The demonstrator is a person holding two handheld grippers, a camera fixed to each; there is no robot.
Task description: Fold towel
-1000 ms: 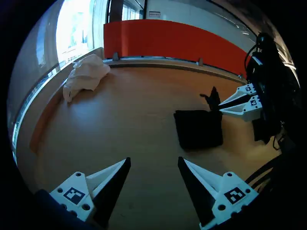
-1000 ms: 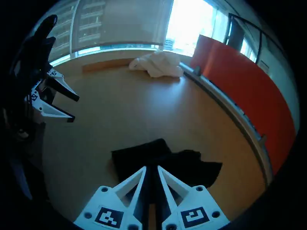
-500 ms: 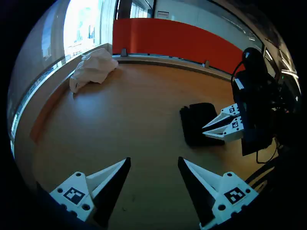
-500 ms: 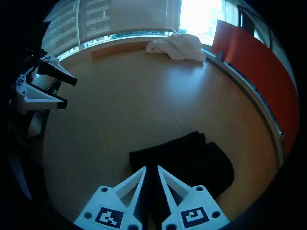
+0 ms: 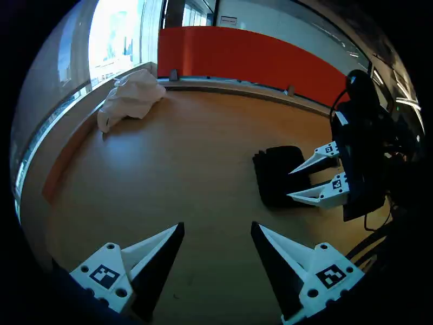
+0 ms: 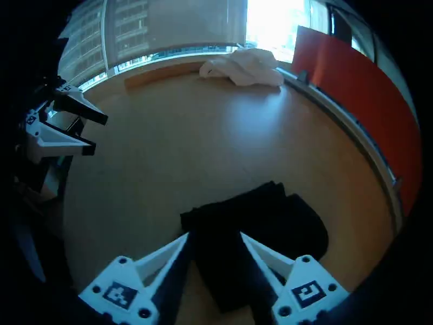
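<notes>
A black towel (image 5: 277, 174) lies folded in a compact bundle on the wooden table (image 5: 184, 146). In the left gripper view, my left gripper (image 5: 216, 225) stands open over bare wood, well short of the towel. The right gripper (image 5: 291, 184) sits at the towel's right edge, jaws spread apart. In the right gripper view, my right gripper (image 6: 214, 236) is open just above the near edge of the towel (image 6: 284, 222), with nothing pinched between its fingers. The left gripper (image 6: 99, 135) hangs open at the far left, apart from the towel.
A crumpled white cloth (image 5: 130, 97) lies at the table's far corner by the window; it appears again as the cloth (image 6: 244, 65). A red panel (image 5: 249, 54) runs along the back edge behind a low rail. Dark gear and cables crowd the right side.
The right gripper carried a towel edge over onto the pile, then opened and let go. The towel now lies more compact. The left gripper barely moved.
</notes>
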